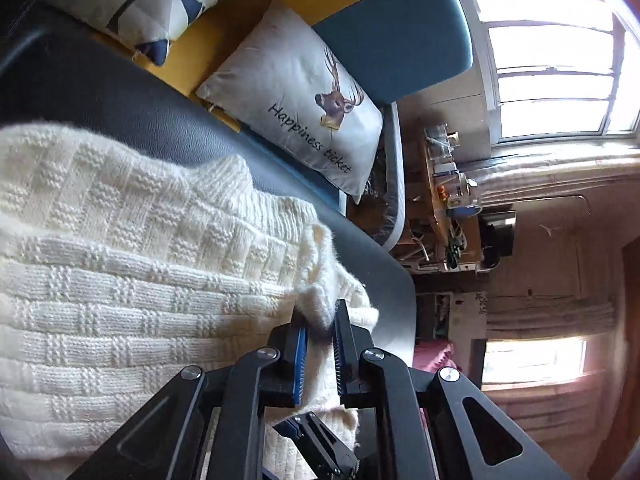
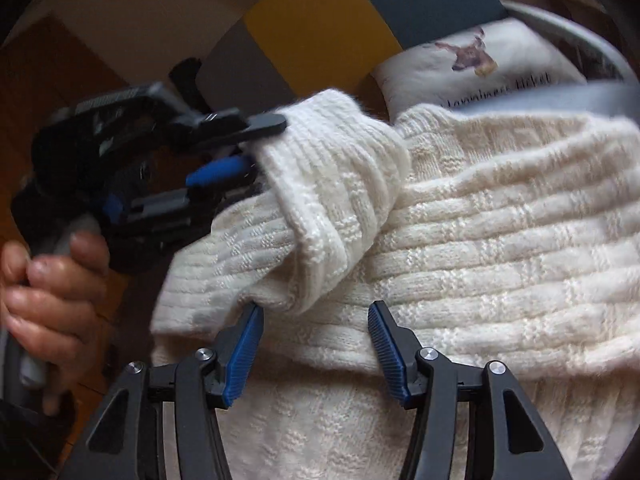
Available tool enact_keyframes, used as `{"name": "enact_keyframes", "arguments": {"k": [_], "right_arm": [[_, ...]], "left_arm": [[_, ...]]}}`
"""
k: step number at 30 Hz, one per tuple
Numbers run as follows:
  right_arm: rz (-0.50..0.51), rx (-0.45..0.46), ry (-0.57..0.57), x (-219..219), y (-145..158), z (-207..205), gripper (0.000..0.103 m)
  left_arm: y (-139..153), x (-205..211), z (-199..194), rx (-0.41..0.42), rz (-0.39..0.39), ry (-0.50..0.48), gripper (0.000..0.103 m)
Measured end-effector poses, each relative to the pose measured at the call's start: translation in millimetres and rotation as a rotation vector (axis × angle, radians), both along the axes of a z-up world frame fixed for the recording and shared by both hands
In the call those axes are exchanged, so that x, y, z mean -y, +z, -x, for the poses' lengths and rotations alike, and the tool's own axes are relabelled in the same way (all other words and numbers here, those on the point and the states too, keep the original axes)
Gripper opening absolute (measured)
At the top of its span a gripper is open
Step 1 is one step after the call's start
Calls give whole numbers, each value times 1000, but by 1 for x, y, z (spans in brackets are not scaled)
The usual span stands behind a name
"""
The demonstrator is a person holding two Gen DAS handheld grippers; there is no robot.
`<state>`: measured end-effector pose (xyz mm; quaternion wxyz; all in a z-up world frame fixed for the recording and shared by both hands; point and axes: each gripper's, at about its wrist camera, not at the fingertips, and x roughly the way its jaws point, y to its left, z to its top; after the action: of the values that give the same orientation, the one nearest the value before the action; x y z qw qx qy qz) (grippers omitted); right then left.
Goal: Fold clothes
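A cream knitted sweater (image 1: 120, 280) lies on a dark grey table (image 1: 140, 120). My left gripper (image 1: 320, 324) is shut on the sweater's ribbed sleeve cuff near the table's edge. In the right wrist view the same left gripper (image 2: 260, 152) holds the cuff (image 2: 332, 184) lifted over the sweater body (image 2: 500, 240). My right gripper (image 2: 316, 312) is open, its blue pads just above the sweater, with the left pad touching the folded sleeve's lower edge.
A deer-print pillow (image 1: 304, 96) and a triangle-pattern pillow (image 1: 160, 4) lie on a yellow and teal sofa (image 1: 360, 0) behind the table. A cluttered shelf (image 1: 448, 200) stands past the table's edge. A hand (image 2: 44, 288) grips the left gripper's handle.
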<state>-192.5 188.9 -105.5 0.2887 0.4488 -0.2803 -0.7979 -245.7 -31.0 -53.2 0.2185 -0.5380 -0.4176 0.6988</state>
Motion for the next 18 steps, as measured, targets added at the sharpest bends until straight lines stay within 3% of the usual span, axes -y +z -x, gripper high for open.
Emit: {"name": "enact_keyframes", "arguments": {"k": [2,5,12,18], "right_arm": [[160,93,-54,-16,-12,5,56],[281,150,-117,-28,-23,8,56],[345,158,-250,-28,-26,8,56],[269,114,-346,-14,-24,1,57]], "left_arm": [[1,7,-8,8,-26,16,23],[5,28,-28,13,-118,33,40],[2,125,-114,-38,-321,217,51],[-40,203,-193,-6,-386,425,55]]}}
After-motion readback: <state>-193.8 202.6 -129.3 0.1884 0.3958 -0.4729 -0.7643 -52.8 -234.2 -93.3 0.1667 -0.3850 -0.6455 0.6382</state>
